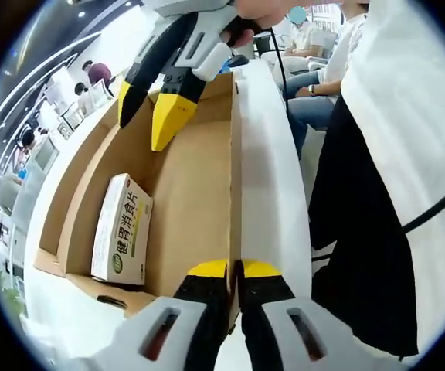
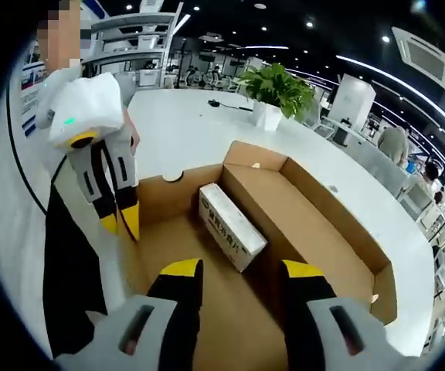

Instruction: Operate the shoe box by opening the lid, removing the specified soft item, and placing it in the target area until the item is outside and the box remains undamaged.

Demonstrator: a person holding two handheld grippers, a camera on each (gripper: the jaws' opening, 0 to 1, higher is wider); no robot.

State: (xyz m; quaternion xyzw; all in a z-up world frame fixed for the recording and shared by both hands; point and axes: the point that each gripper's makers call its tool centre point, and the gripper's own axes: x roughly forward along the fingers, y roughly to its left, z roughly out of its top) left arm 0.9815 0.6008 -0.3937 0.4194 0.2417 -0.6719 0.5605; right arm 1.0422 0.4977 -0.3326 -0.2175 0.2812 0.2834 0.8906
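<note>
An open brown cardboard shoe box [image 1: 191, 178] lies on a white table. Inside it, a small white carton with green print [image 1: 122, 228] leans against the far wall; the right gripper view shows this carton [image 2: 230, 224] lying along a fold of the box floor. My left gripper [image 1: 236, 269] is shut on the upright edge of the box's near wall, and the right gripper view shows the left gripper [image 2: 122, 224] clamped there. My right gripper [image 2: 242, 270] is open above the box floor, short of the carton, with nothing between its jaws. In the left gripper view, the right gripper [image 1: 147, 116] hangs over the box's far end.
The white table [image 2: 184, 131] stretches beyond the box, with a potted green plant [image 2: 273, 89] at its far side. A person in a white top and dark apron [image 1: 377, 193] stands close to the box's near side. Other people sit in the background.
</note>
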